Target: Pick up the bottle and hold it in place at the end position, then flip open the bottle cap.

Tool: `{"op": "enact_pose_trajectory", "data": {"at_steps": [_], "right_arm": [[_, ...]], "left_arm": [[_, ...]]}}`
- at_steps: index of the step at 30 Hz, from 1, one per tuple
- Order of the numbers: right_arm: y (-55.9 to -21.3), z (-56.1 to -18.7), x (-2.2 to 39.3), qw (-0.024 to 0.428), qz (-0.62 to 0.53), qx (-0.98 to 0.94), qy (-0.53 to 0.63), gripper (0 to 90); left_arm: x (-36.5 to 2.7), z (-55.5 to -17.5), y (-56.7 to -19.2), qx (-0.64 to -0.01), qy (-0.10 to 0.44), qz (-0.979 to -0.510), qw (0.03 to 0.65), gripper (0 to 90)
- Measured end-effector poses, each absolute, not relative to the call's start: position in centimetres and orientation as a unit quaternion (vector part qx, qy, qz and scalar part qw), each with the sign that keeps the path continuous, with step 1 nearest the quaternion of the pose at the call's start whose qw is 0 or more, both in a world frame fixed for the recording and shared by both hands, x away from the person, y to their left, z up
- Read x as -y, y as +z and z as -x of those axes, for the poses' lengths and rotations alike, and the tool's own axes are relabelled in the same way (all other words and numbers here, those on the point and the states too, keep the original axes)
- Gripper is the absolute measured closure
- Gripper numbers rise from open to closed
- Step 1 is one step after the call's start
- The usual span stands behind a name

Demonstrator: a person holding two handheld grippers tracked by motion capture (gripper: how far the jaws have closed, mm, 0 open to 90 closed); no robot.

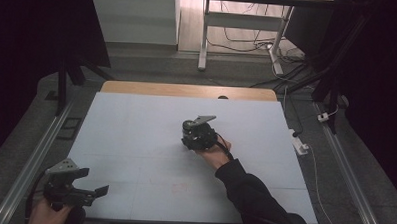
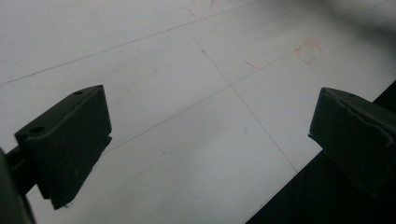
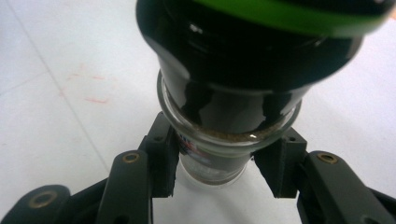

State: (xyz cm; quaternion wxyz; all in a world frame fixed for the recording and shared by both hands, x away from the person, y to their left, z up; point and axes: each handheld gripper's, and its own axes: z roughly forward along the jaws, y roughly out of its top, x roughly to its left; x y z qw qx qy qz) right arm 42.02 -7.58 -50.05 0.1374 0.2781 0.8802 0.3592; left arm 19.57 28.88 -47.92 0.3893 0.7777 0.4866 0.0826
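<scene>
Gripping glass spice grinder [image 3: 233, 107], right claw [image 3: 215, 172], bare white table [image 1: 135, 135]

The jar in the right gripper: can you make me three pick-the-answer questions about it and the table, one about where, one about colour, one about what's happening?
1. Where is the right gripper?
A. near the middle of the white table
B. on the floor
C. at the table's far left corner

2. What colour is the band on the jar's black top?
A. red
B. green
C. yellow

3. What are the left gripper's fingers doing?
A. squeezing a jar
B. standing apart with nothing between them
C. holding a spoon

Answers: 1 A, the high view shows it mid-table; 2 B, the right gripper view shows a green band; 3 B, the left gripper view has bare table between the fingers.
</scene>
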Motion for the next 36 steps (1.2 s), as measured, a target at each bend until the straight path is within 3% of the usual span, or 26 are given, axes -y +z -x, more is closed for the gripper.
{"op": "enact_pose_trajectory", "data": {"at_steps": [36], "right_arm": [[-51.4, -42.1, 7.7, 0.137, -0.27, -0.88, 0.365, 52.3]], "left_arm": [[-27.7, -20.2, -47.3, -0.46, 0.101, -0.79, 0.392, 0.0]]}}
